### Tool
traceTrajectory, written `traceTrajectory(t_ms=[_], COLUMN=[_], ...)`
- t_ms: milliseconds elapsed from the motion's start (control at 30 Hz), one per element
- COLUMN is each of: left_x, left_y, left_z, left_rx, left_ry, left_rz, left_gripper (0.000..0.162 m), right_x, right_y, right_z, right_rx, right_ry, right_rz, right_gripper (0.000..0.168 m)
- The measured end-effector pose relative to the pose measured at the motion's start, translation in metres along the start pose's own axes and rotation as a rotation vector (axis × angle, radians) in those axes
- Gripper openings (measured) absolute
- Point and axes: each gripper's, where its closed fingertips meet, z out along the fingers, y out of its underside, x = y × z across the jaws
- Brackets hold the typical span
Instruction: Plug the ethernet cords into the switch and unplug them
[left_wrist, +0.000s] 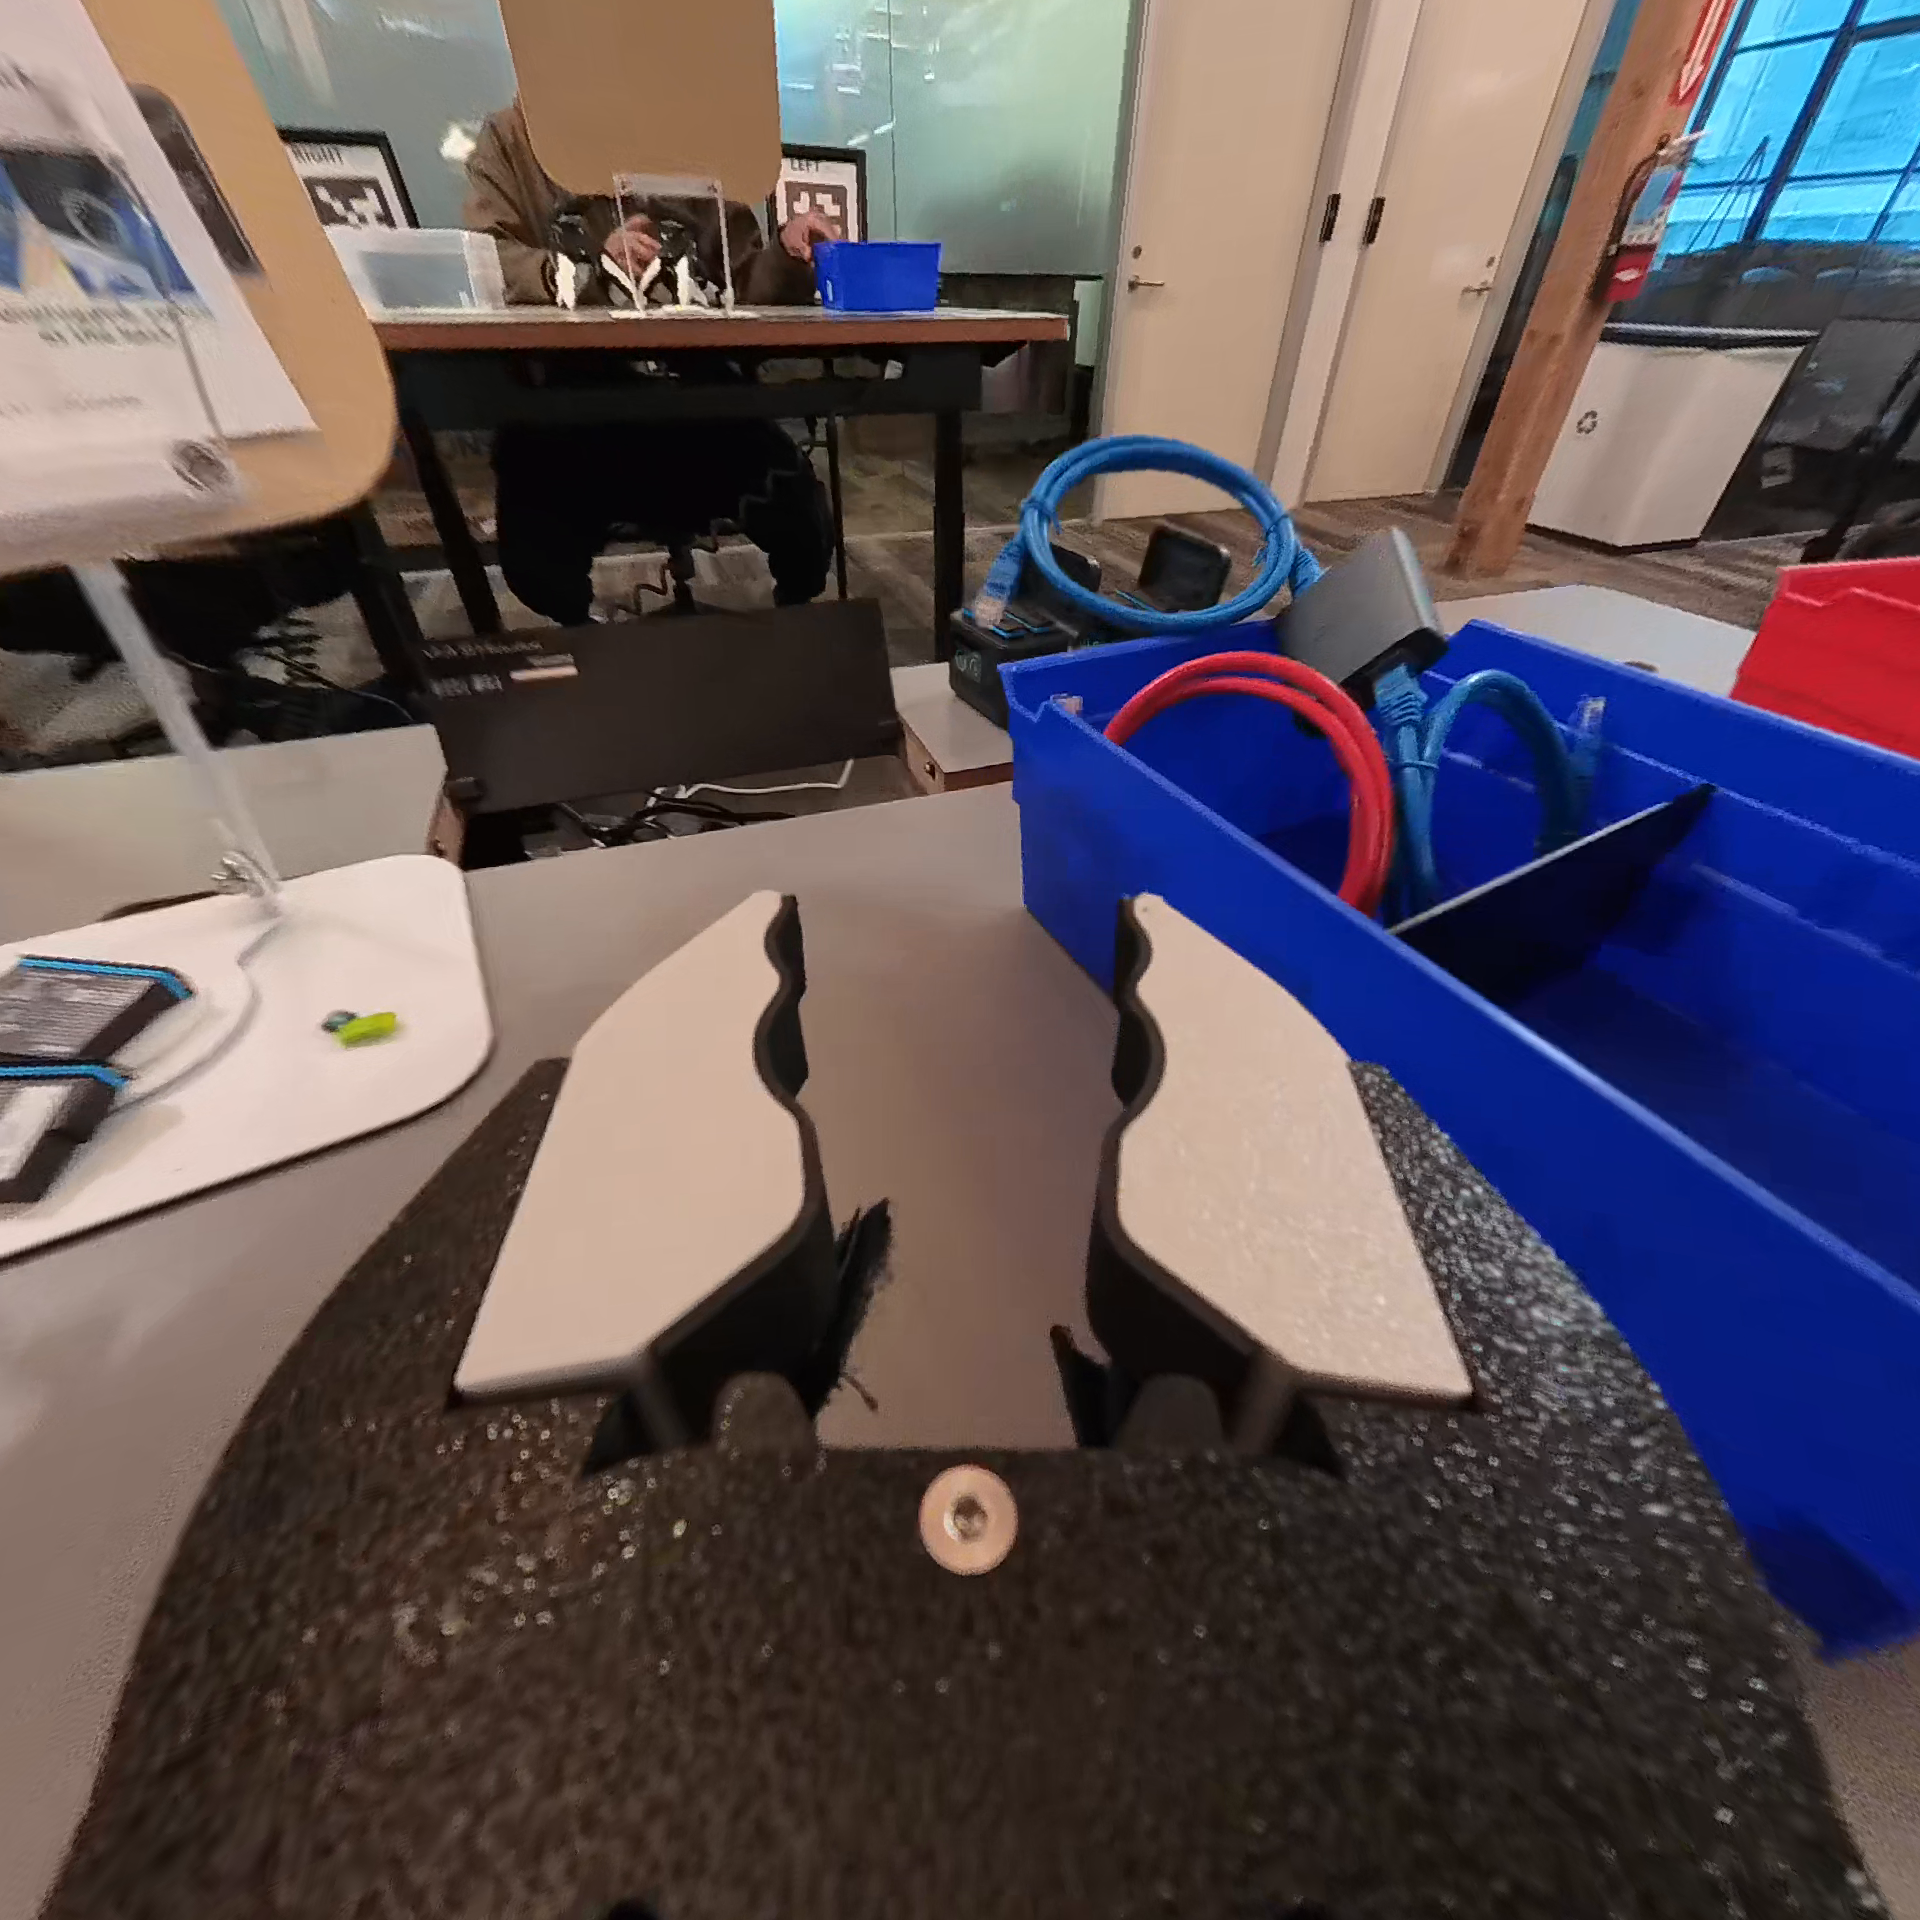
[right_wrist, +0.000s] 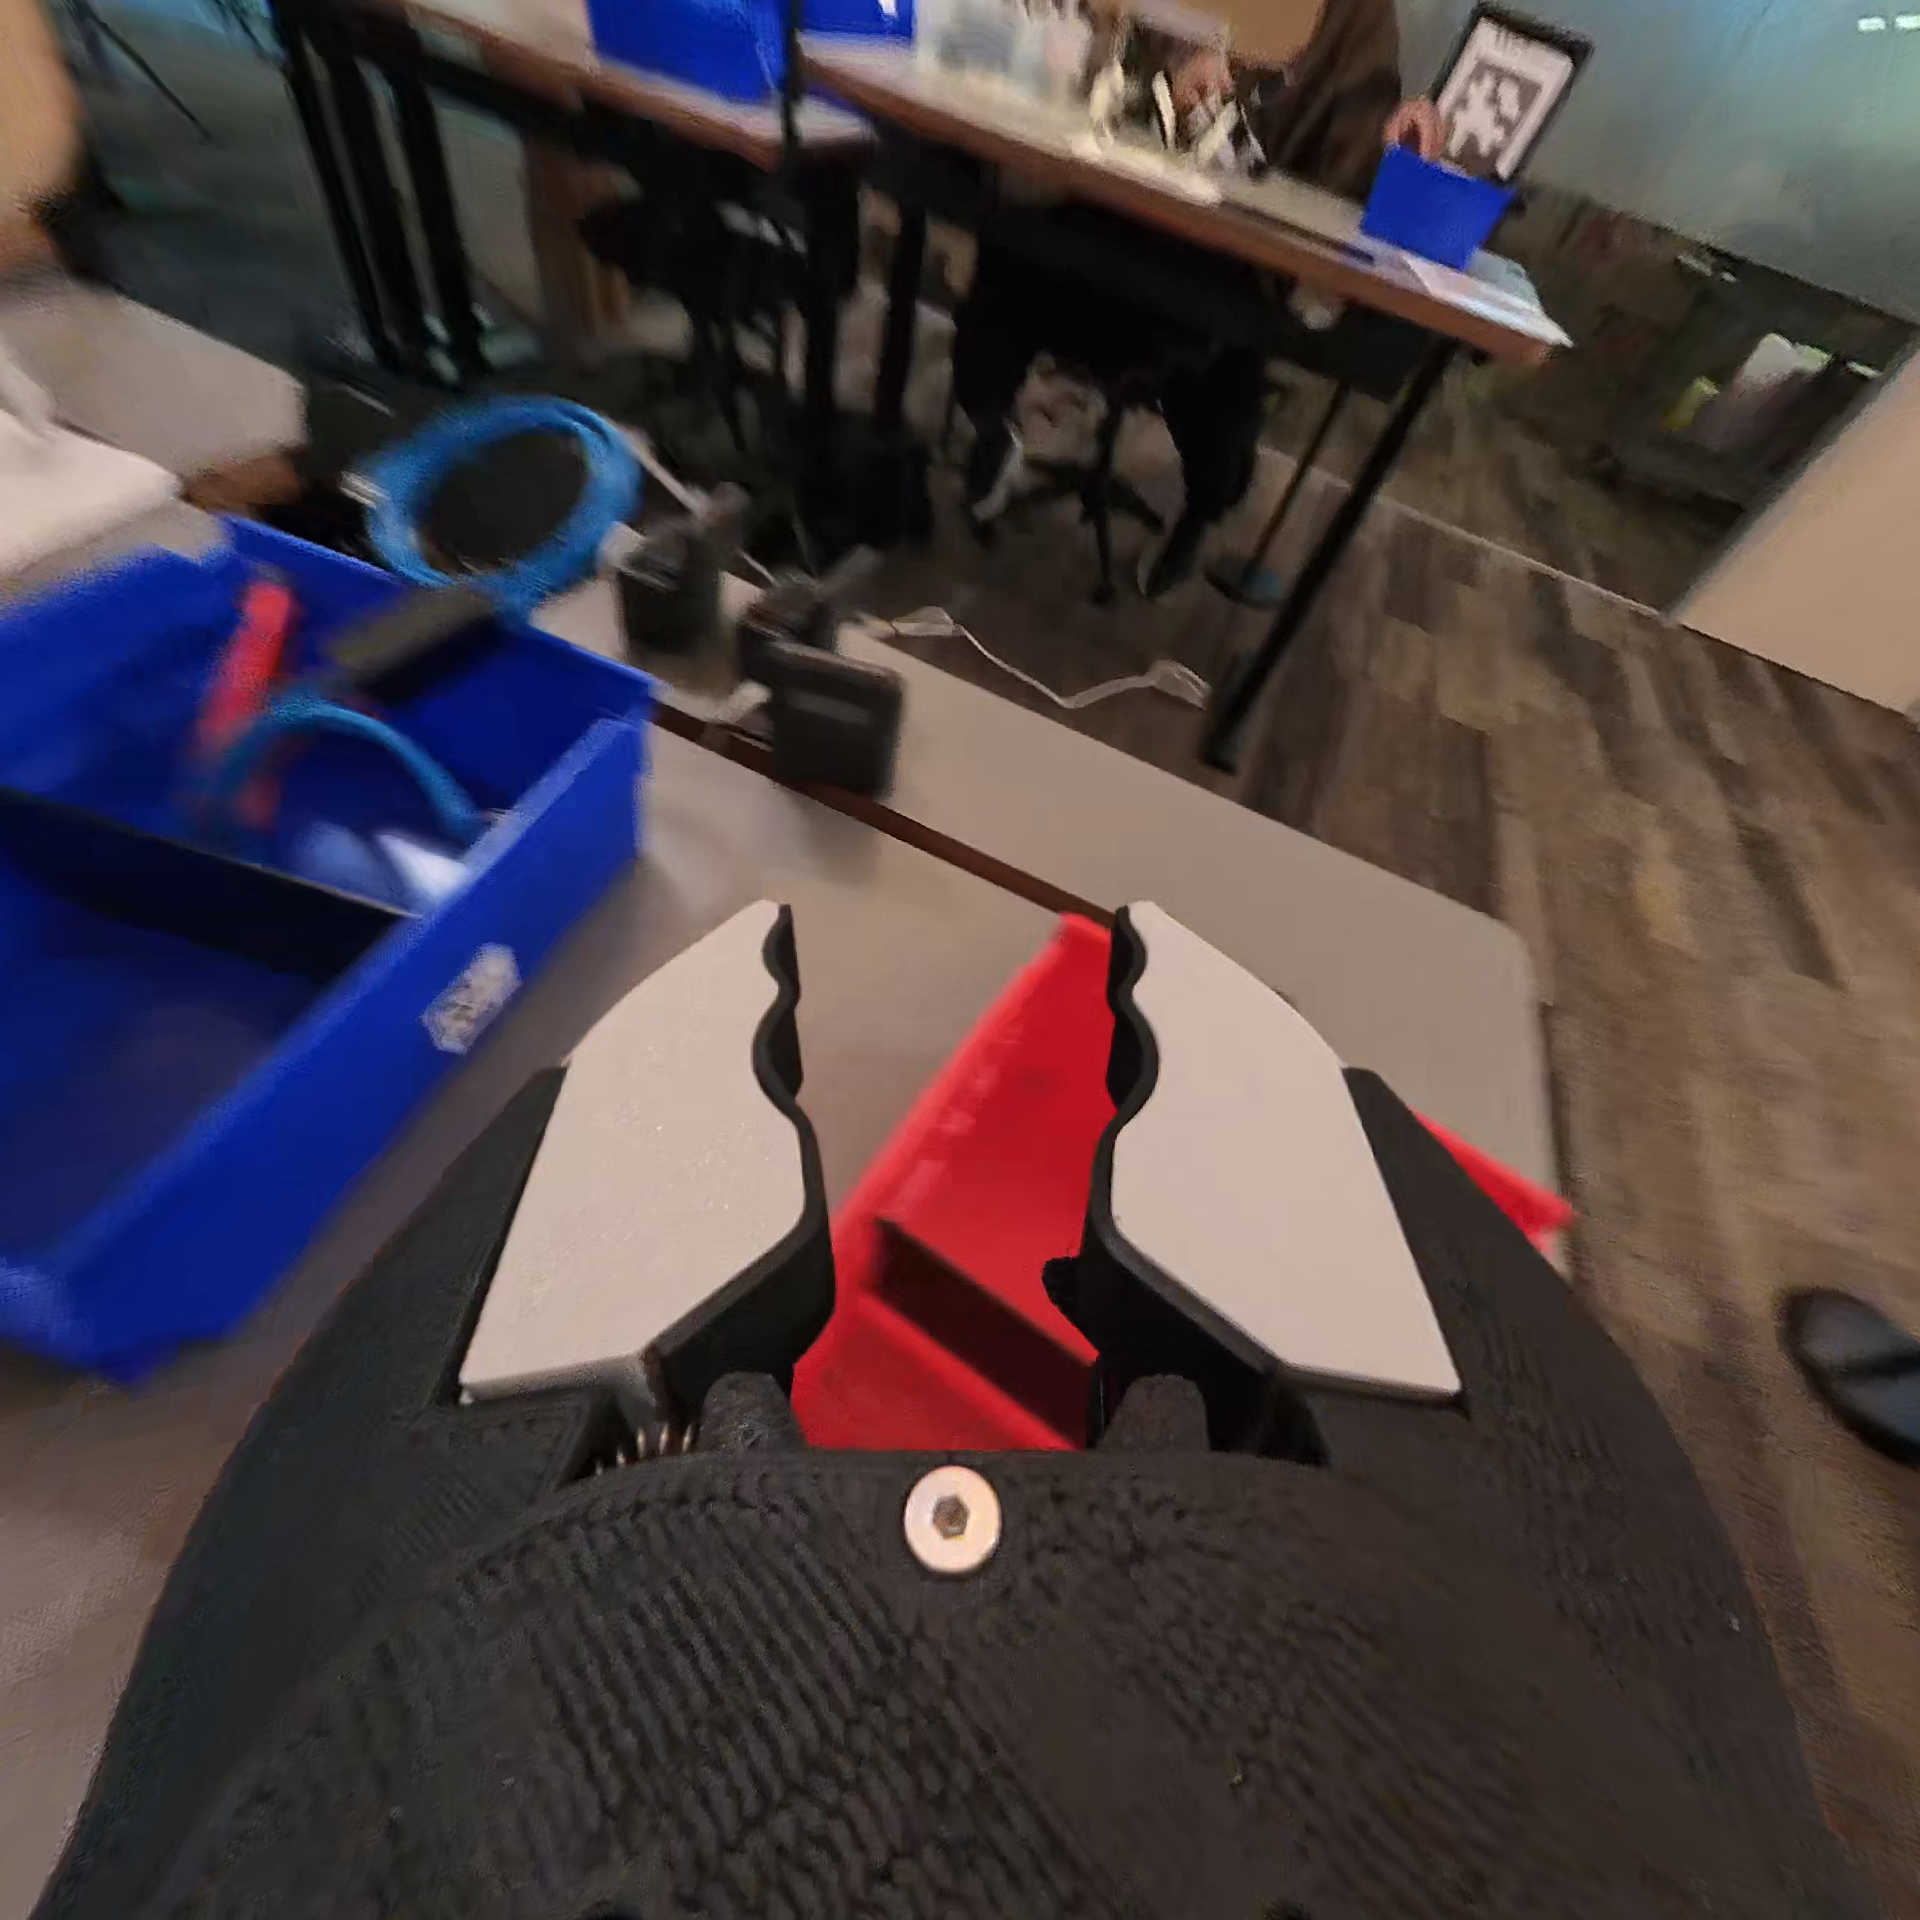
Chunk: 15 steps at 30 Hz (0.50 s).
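over red bin (right_wrist: 935, 1340) — right gripper (right_wrist: 951, 925) agape.

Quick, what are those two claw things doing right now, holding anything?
Left gripper: open, empty, over the grey table beside the blue bin.
Right gripper: open, empty, above the red bin.

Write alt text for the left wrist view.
The open, empty left gripper hovers over a grey table, beside a blue bin holding red and blue cables behind a black divider. A white stand base lies to its left.
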Motion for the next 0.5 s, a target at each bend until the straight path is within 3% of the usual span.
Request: traceTrajectory(t_ms=[200,333,500], left_x=[0.032,0.027,0.024], left_y=[0.034,0.034,0.025], left_z=[0.027,0.018,0.011], left_rx=[-0.052,-0.014,0.072], left_ry=[0.248,0.200,0.172], left_rz=[-0.098,-0.012,-0.060], left_gripper=[0.057,0.059,0.060], right_x=[-0.102,-0.128,-0.141], right_y=[0.002,0.005,0.023], right_z=[-0.017,-0.010,0.002], right_rx=[0.242,0.420,0.532], right_ry=[0.031,0.076,0.087], right_rz=[0.108,0.155,0.231], right_gripper=[0.062,0.058,0.051])
